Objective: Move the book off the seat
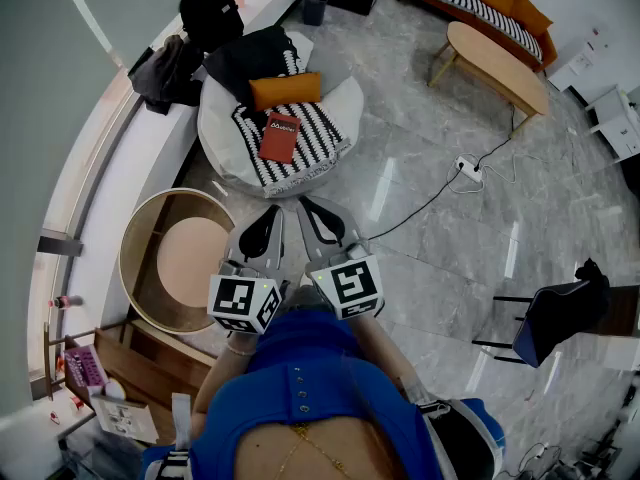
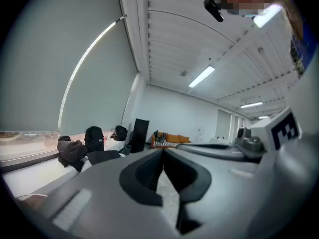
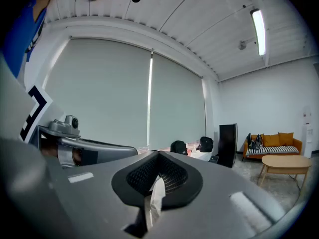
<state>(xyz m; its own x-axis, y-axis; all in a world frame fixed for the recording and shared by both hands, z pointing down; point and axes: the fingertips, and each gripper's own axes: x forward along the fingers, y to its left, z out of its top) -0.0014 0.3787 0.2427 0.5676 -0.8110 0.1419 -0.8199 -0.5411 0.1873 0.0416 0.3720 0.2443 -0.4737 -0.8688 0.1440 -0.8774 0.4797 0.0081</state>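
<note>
A red book (image 1: 279, 136) lies on the striped blanket of a round white seat (image 1: 222, 143), just in front of an orange cushion (image 1: 285, 90). Both grippers are held side by side in front of the person, a short way short of the seat and pointing toward it. The left gripper (image 1: 272, 211) is shut with nothing between its jaws, and so is the right gripper (image 1: 306, 202). The left gripper view shows its own closed jaws (image 2: 163, 151) and the room beyond. The right gripper view shows its closed jaws (image 3: 158, 154). The book is hidden in both gripper views.
A round wooden side table (image 1: 150, 230) stands left of the grippers. Bags and a dark jacket (image 1: 165, 68) lie on the window ledge behind the seat. A power strip with its cable (image 1: 468, 165), a wooden coffee table (image 1: 497, 63), an orange sofa (image 1: 490, 3) and a black chair (image 1: 555, 313) stand to the right.
</note>
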